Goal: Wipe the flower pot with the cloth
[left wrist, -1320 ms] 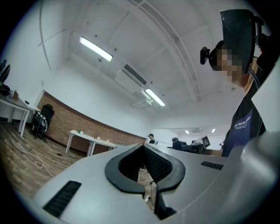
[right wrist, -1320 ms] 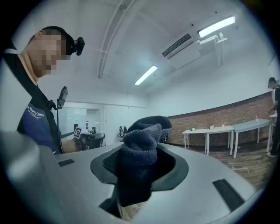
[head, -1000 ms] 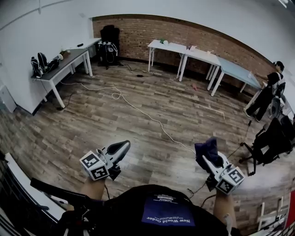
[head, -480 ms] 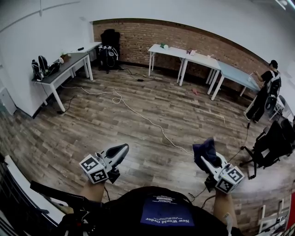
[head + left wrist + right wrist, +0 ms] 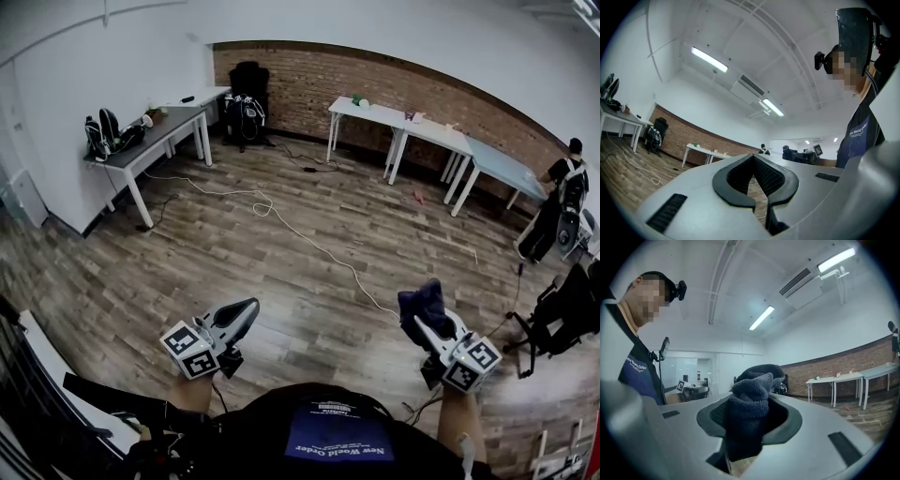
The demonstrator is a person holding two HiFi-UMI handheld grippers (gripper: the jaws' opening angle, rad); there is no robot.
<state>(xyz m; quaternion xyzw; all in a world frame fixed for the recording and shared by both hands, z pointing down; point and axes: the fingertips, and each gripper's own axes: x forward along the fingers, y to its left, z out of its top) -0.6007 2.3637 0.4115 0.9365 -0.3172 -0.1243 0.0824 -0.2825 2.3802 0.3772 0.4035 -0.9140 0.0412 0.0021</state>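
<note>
The dark cloth (image 5: 751, 399) stands up out of the right gripper (image 5: 429, 323), pinched tight at its bottom. The left gripper (image 5: 242, 311) is closed, jaws together.

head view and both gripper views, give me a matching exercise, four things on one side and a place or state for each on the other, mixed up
Things:
1. left gripper
2. right gripper
3. white cable
4. white tables

Place or state:
a. standing along the brick wall
b. shut on the dark cloth
c. lying across the wood floor
d. shut, nothing between the jaws

Pairs: 1-d, 2-b, 3-c, 4-a
</note>
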